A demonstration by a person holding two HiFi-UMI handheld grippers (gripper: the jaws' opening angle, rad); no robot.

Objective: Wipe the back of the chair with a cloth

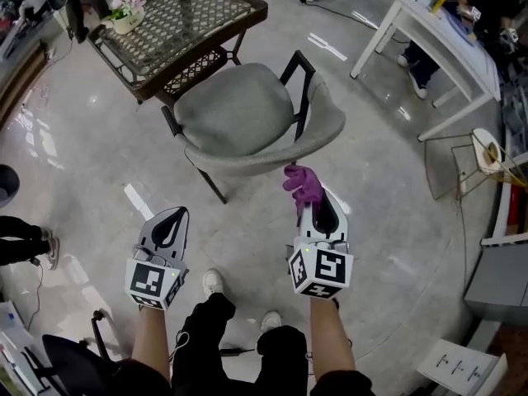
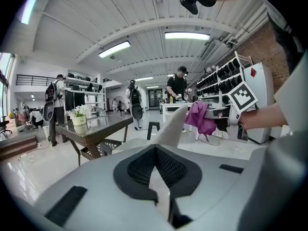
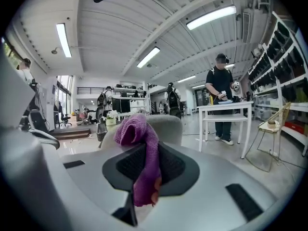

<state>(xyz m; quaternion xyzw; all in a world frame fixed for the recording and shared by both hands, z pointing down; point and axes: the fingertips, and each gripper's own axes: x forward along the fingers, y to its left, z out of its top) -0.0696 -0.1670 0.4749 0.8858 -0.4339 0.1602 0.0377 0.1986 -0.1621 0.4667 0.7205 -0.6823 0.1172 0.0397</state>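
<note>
Purple cloth (image 1: 304,185) clamped in right claw (image 3: 146,146) — grey chair (image 1: 239,110) ahead, left claw (image 1: 173,214) together, empty

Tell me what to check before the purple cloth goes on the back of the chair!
1. Cloth held tight: the purple cloth is pinched between the jaws of the right gripper. Ok.
2. Enough cloth sticking out to wipe with: a bunch pokes past the jaw tips. Ok.
3. Cloth touching the chair back: it hangs just short of it. Not ok.
4. Way to the chair back is free: nothing is between them. Ok.
5. Left gripper out of the way: shut, empty, off to the side. Ok.
6. Chair back stays put when pushed: cannot tell.
</note>
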